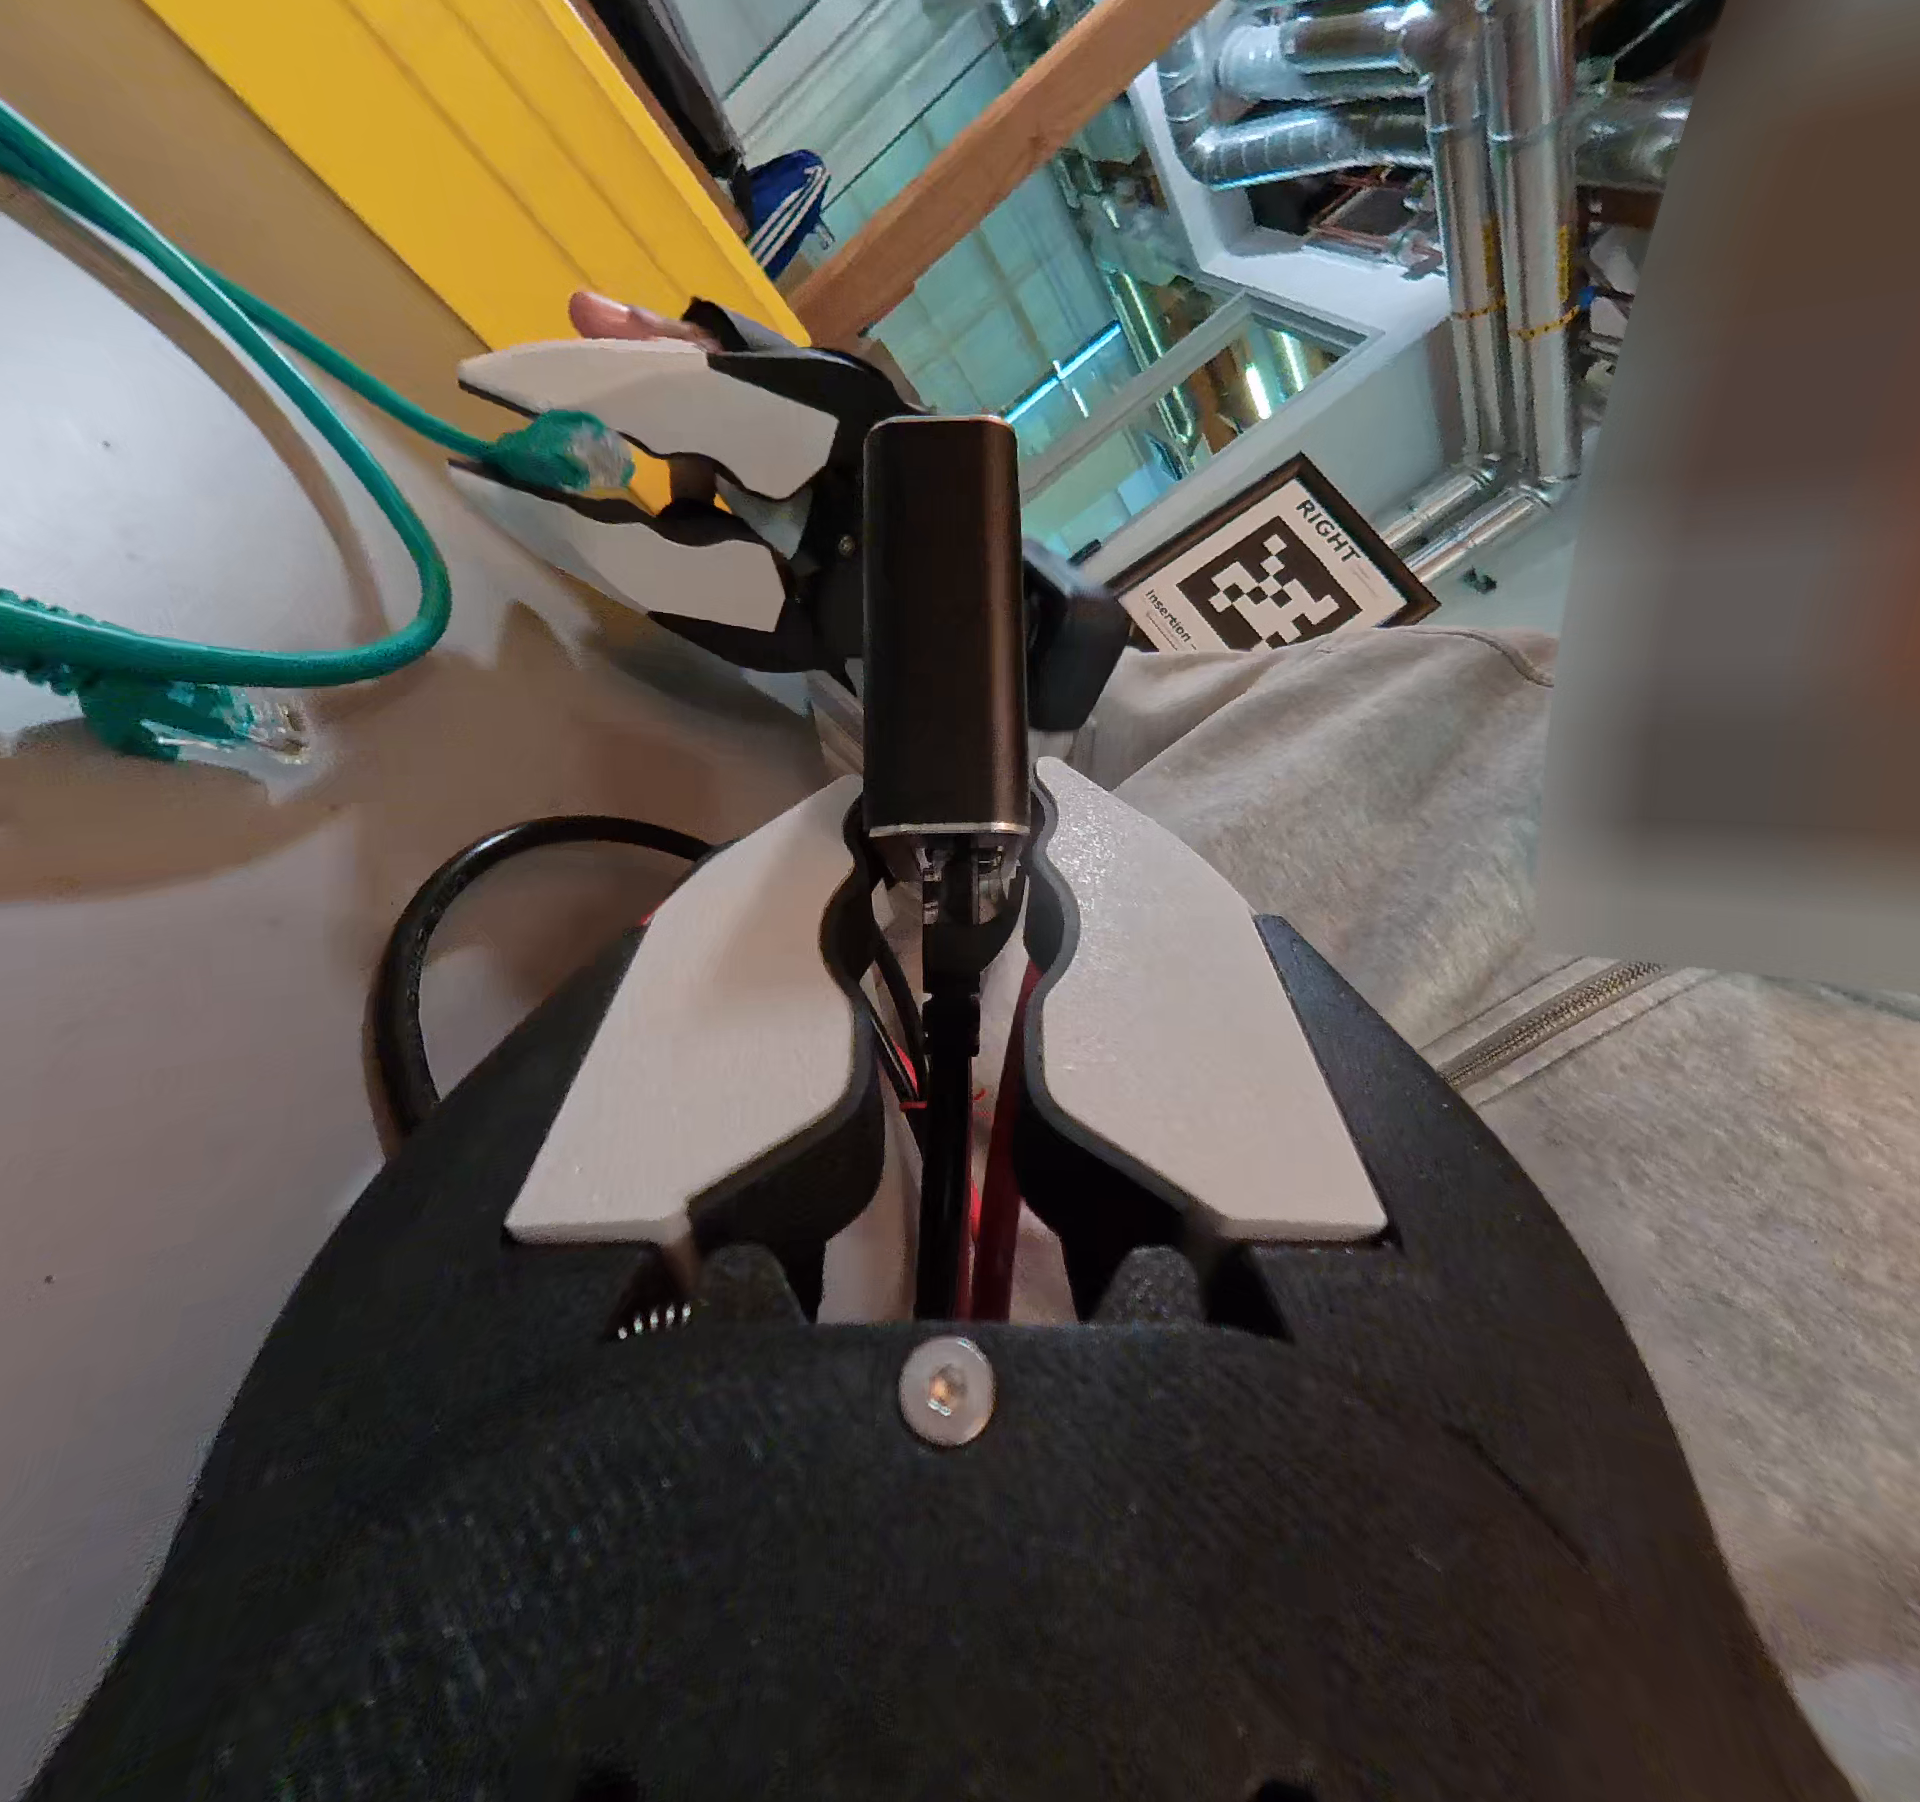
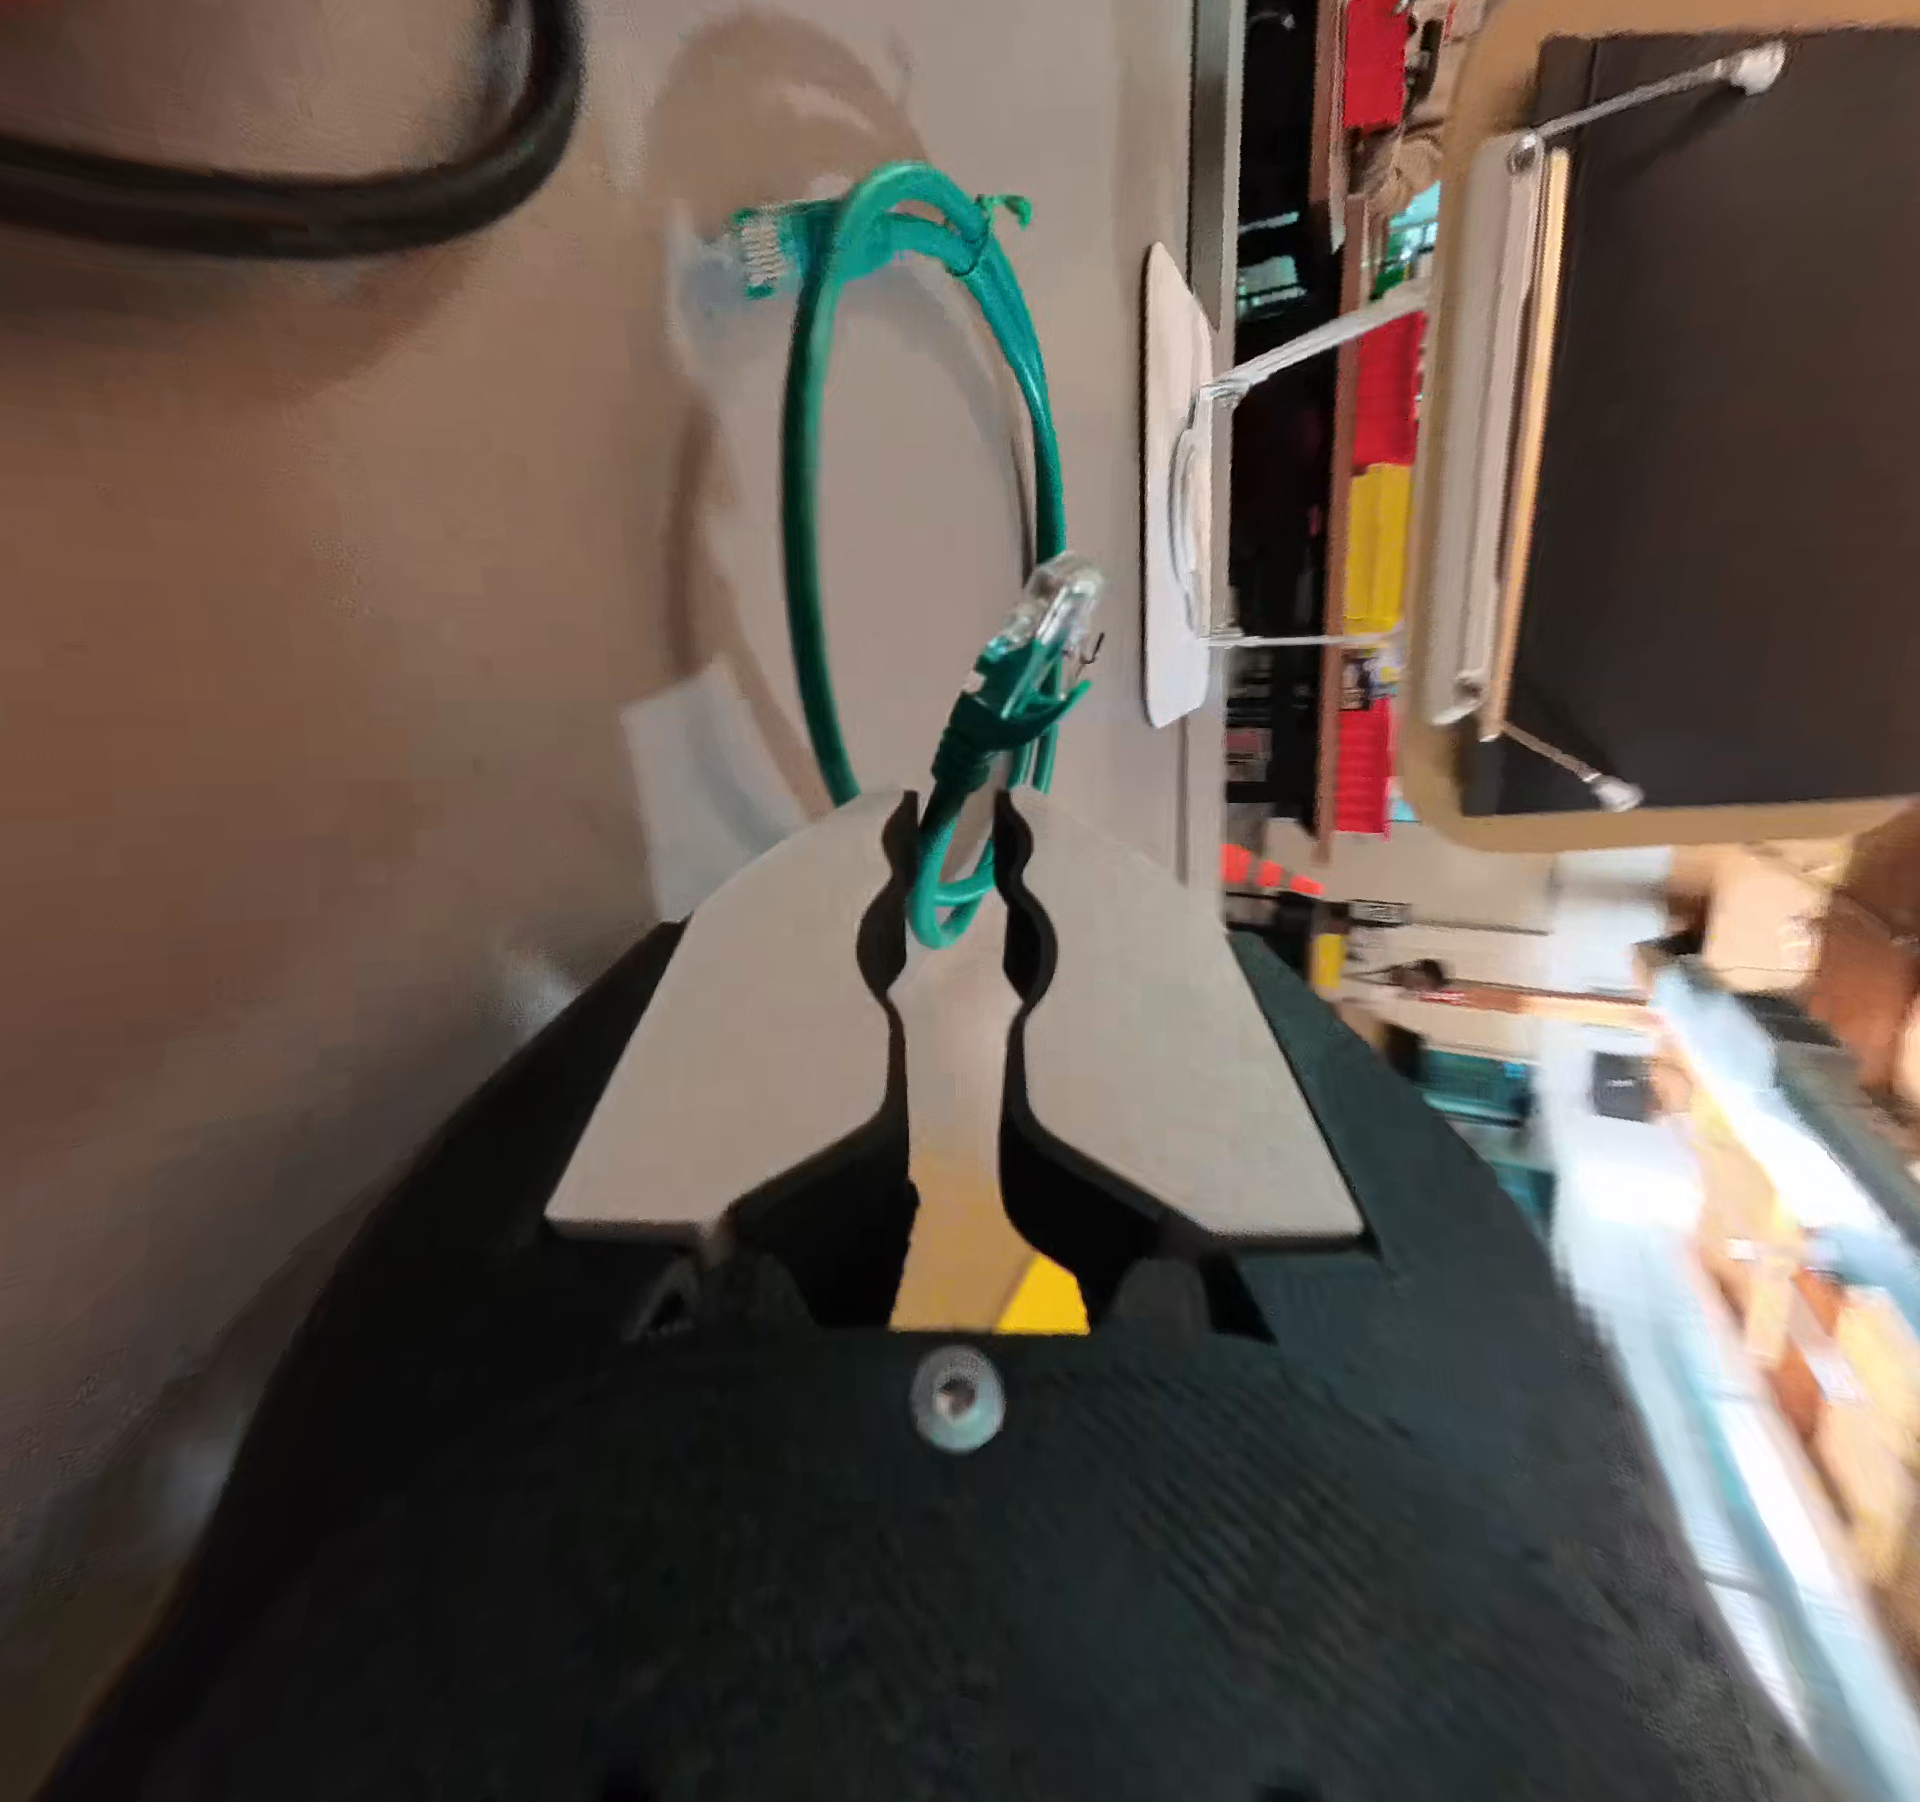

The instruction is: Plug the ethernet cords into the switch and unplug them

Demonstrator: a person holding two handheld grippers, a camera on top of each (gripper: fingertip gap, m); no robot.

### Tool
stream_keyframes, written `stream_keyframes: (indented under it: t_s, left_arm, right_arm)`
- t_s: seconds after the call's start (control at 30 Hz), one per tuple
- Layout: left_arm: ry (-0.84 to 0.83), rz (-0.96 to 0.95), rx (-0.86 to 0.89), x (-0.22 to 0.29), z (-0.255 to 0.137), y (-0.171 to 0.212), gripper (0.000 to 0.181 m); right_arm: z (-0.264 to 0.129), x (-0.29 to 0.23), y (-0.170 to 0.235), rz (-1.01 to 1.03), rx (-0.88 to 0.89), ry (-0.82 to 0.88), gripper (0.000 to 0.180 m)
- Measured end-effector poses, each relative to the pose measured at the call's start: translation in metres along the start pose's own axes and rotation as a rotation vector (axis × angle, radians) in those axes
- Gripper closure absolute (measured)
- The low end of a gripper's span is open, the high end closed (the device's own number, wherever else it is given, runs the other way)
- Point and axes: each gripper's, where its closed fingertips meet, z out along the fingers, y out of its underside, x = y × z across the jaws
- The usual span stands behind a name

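Note:
My left gripper (image 1: 945, 807) is shut on a small black switch (image 1: 940, 609) and holds it upright above the table. Dark cables hang from the switch's lower end, between the fingers. My right gripper (image 2: 951, 802) is shut on a green ethernet cord (image 2: 977, 713), just behind its clear plug (image 2: 1065, 599), which sticks out past the fingertips. In the left wrist view the right gripper (image 1: 462, 427) is up and to the left of the switch with the plug (image 1: 566, 459) between its fingers. The cord's other plug (image 1: 208, 718) lies on the table and also shows in the right wrist view (image 2: 758, 246).
A black cable (image 1: 416, 973) loops on the beige table (image 1: 156, 1025). A framed marker card (image 1: 1278, 578) and a person's grey garment (image 1: 1455, 869) are behind the switch. A yellow panel (image 1: 364, 90) borders the table. A clear stand on a white pad (image 2: 1179, 505) is at the table's edge.

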Motion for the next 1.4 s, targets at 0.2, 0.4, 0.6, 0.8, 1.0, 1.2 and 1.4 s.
stream_keyframes:
  t_s: [0.2, 0.4, 0.6, 0.8, 1.0, 1.2, 1.4]
  left_arm:
    - [-0.002, -0.002, 0.032, -0.002, -0.004, -0.004, 0.155]
    - [0.0, -0.008, 0.03, -0.002, -0.004, -0.004, 0.155]
    - [0.001, -0.012, 0.031, -0.003, -0.005, -0.004, 0.155]
    - [0.004, -0.021, 0.035, -0.004, -0.006, -0.004, 0.155]
    - [0.004, -0.024, 0.032, -0.004, -0.006, -0.004, 0.155]
    - [0.001, -0.026, 0.037, -0.005, -0.007, -0.004, 0.155]
    - [-0.003, -0.031, 0.04, -0.007, -0.008, -0.004, 0.155]
  right_arm:
    - [-0.007, 0.011, -0.007, 0.601, 0.175, -0.221, 0.147]
    - [-0.016, 0.002, -0.014, 0.935, 0.328, -0.52, 0.145]
    - [-0.018, -0.004, -0.019, 1.013, 0.343, -0.631, 0.142]
    - [-0.022, 0.005, -0.019, 1.069, 0.357, -0.635, 0.148]
    - [-0.022, 0.006, -0.023, 1.194, 0.359, -0.713, 0.155]
    - [-0.043, 0.023, -0.033, 1.935, 0.451, -1.128, 0.155]
    - [-0.041, -0.014, -0.048, 2.065, 0.286, -1.145, 0.146]
